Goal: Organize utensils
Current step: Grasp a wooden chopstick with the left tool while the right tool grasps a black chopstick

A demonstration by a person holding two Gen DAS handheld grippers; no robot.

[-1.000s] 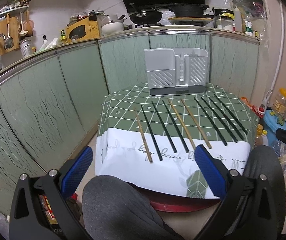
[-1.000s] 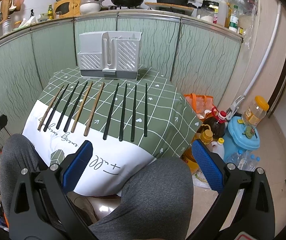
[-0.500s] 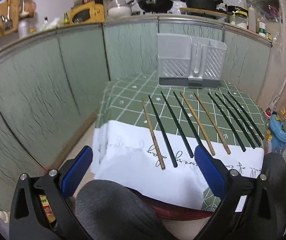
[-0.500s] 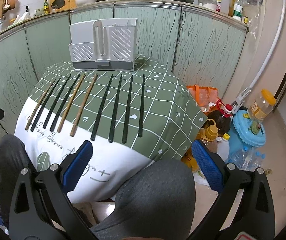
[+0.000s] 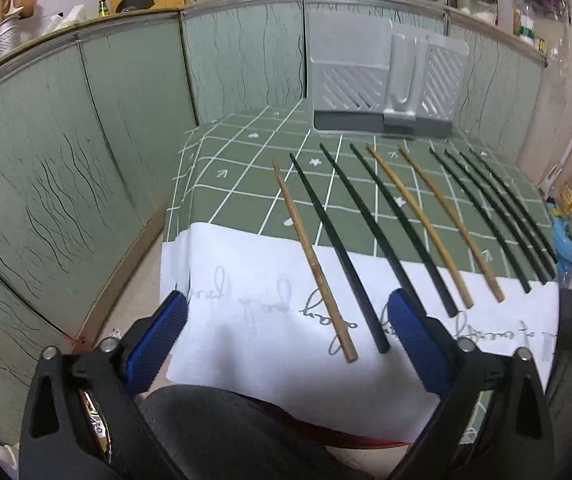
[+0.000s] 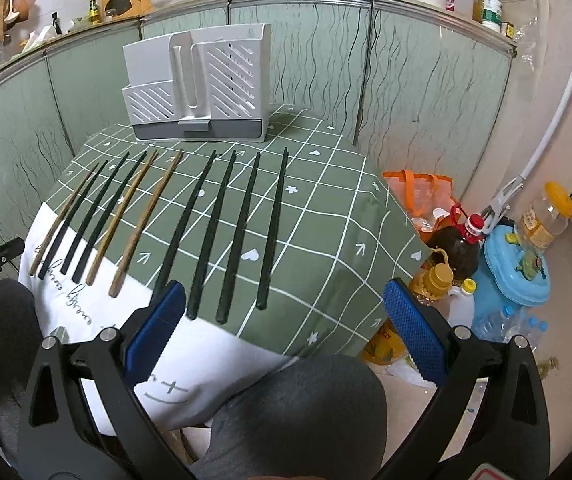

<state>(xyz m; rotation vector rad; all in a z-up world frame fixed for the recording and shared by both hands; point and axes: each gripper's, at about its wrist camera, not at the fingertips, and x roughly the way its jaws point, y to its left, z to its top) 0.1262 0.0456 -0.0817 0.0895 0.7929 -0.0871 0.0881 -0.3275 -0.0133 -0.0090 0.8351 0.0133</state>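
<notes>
Several black chopsticks (image 6: pixel 245 232) and three wooden ones lie side by side on the green checked tablecloth (image 6: pixel 326 208). A grey-and-white slotted utensil holder (image 6: pixel 201 92) (image 5: pixel 382 92) stands at the table's far edge. My left gripper (image 5: pixel 286 332) hovers over the near left edge with its jaws closing. The near ends of the leftmost wooden chopstick (image 5: pixel 310 256) and the black chopstick (image 5: pixel 338 252) beside it show between its pads, untouched. My right gripper (image 6: pixel 286 320) stands open near the ends of the right-hand black chopsticks, holding nothing.
A seated person's knees in grey trousers (image 5: pixel 225 432) (image 6: pixel 298 412) sit under both grippers. Green cabinet panels (image 5: pixel 85 160) curve around behind the table. On the floor to the right stand oil bottles (image 6: pixel 458 248), a blue container (image 6: pixel 514 280) and an orange bag (image 6: pixel 418 192).
Both grippers have come forward and down toward the table, so the chopsticks look larger and closer. The left gripper's pads stand slightly closer together than before.
</notes>
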